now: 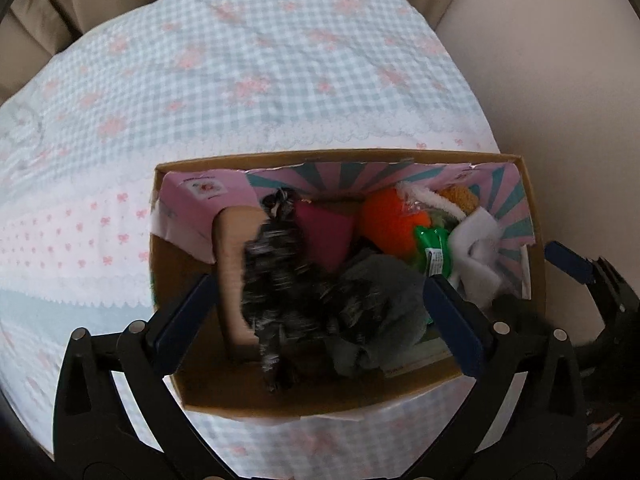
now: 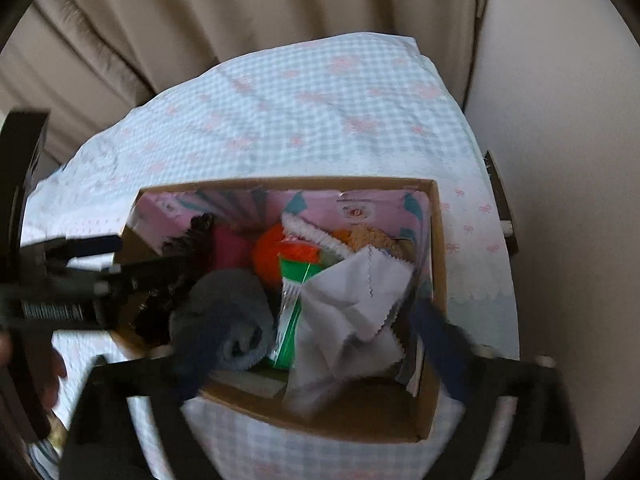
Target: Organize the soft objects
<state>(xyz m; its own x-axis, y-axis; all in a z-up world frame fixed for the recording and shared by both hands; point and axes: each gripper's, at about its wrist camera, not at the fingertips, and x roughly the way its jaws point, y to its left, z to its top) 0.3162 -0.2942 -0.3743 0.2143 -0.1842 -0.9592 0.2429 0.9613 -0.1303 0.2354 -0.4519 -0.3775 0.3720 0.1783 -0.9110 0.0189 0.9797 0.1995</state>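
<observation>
An open cardboard box (image 1: 188, 394) (image 2: 438, 272) stands on the checked cloth. It holds a fuzzy black-and-white scarf (image 1: 280, 280) (image 2: 188, 248), a grey sock (image 1: 384, 300) (image 2: 228, 320), an orange ball (image 1: 390, 220) (image 2: 272, 256), a magenta piece (image 1: 324, 232), a green packet (image 1: 434, 252) (image 2: 298, 308) and a white cloth (image 1: 476, 252) (image 2: 352, 308). My left gripper (image 1: 320, 312) is open over the box, with the scarf blurred between its fingers. My right gripper (image 2: 308, 344) is open above the sock and white cloth. The left gripper also shows in the right wrist view (image 2: 116, 256).
The table (image 1: 240, 60) (image 2: 320, 100) carries a blue checked cloth with pink bows. Beige curtains (image 2: 200, 20) hang behind it. A pale wall (image 2: 560, 160) runs along the right. The right gripper's tip (image 1: 576, 264) shows at the box's right side.
</observation>
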